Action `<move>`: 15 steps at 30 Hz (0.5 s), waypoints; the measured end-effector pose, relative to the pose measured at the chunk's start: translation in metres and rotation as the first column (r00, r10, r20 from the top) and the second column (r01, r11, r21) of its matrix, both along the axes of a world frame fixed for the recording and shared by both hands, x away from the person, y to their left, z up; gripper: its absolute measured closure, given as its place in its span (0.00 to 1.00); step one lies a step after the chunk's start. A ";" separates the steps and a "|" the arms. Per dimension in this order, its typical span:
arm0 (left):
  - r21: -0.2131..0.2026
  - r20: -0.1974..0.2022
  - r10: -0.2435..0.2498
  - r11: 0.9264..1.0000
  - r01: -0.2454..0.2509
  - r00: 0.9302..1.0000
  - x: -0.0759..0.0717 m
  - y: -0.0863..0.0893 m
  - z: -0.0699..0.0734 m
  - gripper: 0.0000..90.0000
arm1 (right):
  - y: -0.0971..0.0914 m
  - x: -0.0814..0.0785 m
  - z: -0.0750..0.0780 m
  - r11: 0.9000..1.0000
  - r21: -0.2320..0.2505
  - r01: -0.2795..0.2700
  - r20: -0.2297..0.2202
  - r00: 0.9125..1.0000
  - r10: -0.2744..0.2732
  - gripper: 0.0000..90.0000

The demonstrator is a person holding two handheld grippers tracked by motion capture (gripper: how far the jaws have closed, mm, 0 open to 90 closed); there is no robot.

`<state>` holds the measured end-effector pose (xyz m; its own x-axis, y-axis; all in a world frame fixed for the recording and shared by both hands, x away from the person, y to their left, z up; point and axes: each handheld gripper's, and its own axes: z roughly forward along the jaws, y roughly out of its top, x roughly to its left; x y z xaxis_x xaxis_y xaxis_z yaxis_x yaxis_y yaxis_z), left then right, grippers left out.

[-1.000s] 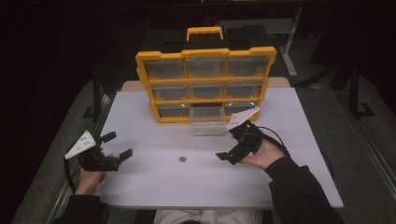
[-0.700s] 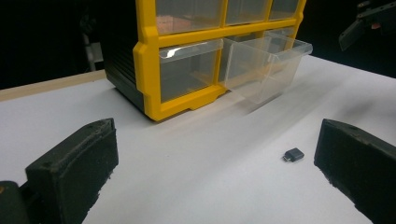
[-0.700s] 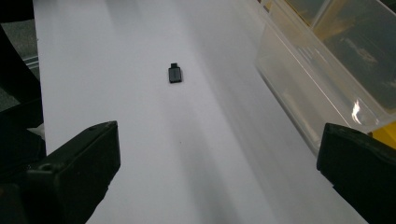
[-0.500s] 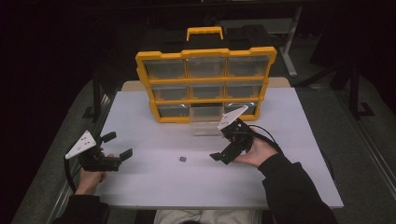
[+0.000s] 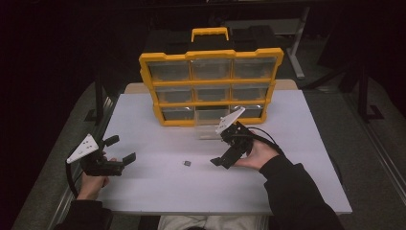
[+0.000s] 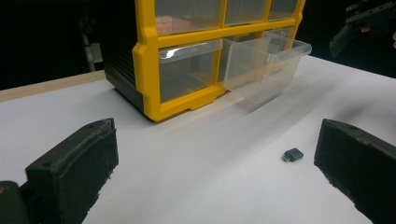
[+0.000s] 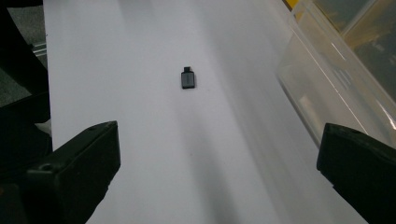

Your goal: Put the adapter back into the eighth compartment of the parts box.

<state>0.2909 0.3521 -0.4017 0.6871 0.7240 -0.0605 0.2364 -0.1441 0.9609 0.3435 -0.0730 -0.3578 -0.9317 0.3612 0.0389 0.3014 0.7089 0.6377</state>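
- On the white table (image 5: pixel 158 196), between your two hands, lies a small dark adapter (image 5: pixel 187 163), flat on the bare surface and touched by nothing.
- Your right gripper (image 5: pixel 229 154) is tilted down toward the adapter from its right side; its jaws stand wide apart and empty, and in the right gripper view the adapter (image 7: pixel 187 78) lies ahead of them, between their lines, with its short plug end pointing away.
- Your left gripper (image 5: pixel 118 151) hovers low near the table's left edge, well apart from the adapter; its jaws are likewise spread with nothing between them. In the left gripper view the adapter (image 6: pixel 293 155) sits just beside the right-hand jaw.
- Behind the adapter stands a yellow organizer case (image 5: pixel 210 56), upright, with three rows of clear drawers and a handle on top.
- One clear drawer (image 5: pixel 210 125) in the middle of the bottom row is pulled out onto the table; the left gripper view shows this drawer (image 6: pixel 266 70) projecting forward from the yellow frame.
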 end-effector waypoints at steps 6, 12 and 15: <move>-0.002 0.002 0.000 1.000 0.000 1.000 0.000 0.000 0.000 0.00 | 0.009 0.002 -0.003 1.000 -0.013 -0.018 -0.012 1.000 0.018 0.00; -0.001 0.002 -0.004 1.000 0.004 1.000 0.000 0.000 0.000 0.00 | 0.019 0.004 -0.005 0.999 -0.028 -0.037 -0.026 0.999 0.036 0.00; -0.001 0.001 -0.005 1.000 0.005 1.000 0.000 0.000 0.000 0.00 | 0.024 0.005 -0.007 0.998 -0.031 -0.047 -0.030 0.998 0.046 0.00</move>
